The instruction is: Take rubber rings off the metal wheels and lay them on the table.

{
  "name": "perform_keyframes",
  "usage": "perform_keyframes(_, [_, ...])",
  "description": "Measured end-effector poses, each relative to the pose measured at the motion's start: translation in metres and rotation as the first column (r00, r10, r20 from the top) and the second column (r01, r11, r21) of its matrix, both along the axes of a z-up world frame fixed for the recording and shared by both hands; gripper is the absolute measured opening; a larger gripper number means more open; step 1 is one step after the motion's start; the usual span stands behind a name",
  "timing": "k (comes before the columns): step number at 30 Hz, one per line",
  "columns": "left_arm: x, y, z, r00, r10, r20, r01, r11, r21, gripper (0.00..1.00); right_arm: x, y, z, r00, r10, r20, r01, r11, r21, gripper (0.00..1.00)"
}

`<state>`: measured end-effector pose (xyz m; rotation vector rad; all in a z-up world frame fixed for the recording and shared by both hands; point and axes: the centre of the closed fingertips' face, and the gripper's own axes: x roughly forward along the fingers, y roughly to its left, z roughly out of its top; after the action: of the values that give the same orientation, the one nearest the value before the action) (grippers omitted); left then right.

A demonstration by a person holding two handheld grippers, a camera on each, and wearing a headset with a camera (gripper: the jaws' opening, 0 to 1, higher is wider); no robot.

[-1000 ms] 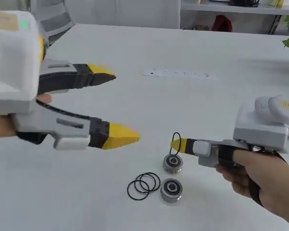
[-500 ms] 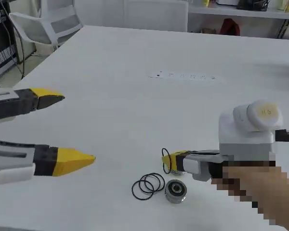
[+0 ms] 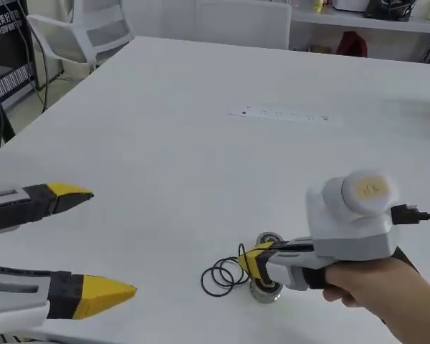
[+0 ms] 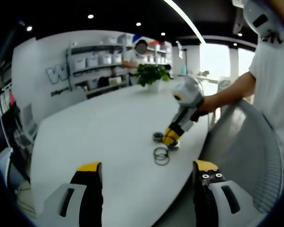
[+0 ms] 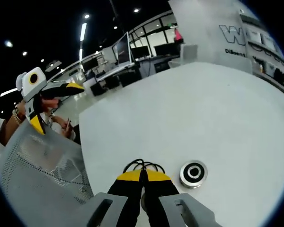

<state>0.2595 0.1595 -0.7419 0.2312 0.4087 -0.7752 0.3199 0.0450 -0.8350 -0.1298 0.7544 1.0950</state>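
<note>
I see right gripper point(image 3: 251, 262) low over near right part of white table point(image 3: 201, 129), jaws pressed together, thin black rubber ring point(image 3: 241, 256) pinched at tips. Loose rings point(image 3: 223, 276) lie overlapped on table just left of tips. One metal wheel point(image 3: 270, 239) just beyond jaws, second wheel point(image 3: 265, 290) just nearer. My left gripper point(image 3: 104, 242) well left, jaws wide apart.

Left gripper point(image 3: 115, 242): two long jaws, yellow pointed tips, black mid-sections, pale grey bases. In left gripper view, dark oval slot in each base, small screw heads point(image 4: 206, 176) on one jaw.
Right gripper point(image 3: 245, 261): same yellow tips, black then grey-white body; black cable point(image 3: 416, 213) plugged at rear.
Dark strap point(image 3: 407, 259) by hand point(image 3: 376, 290).
White short-sleeved T-shirt point(image 4: 270, 80).
</note>
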Motion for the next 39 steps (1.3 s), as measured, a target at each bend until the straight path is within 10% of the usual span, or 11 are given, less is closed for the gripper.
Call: perform_keyframes(39, [-0.003, 0.000, -0.007, 1.000, -0.006, -0.030, 0.006, 1.000, 0.023, 0.79, 0.006, -0.006, 0.002, 0.999, -0.005, 0.032, 0.006, 1.000, -0.022, 0.02])
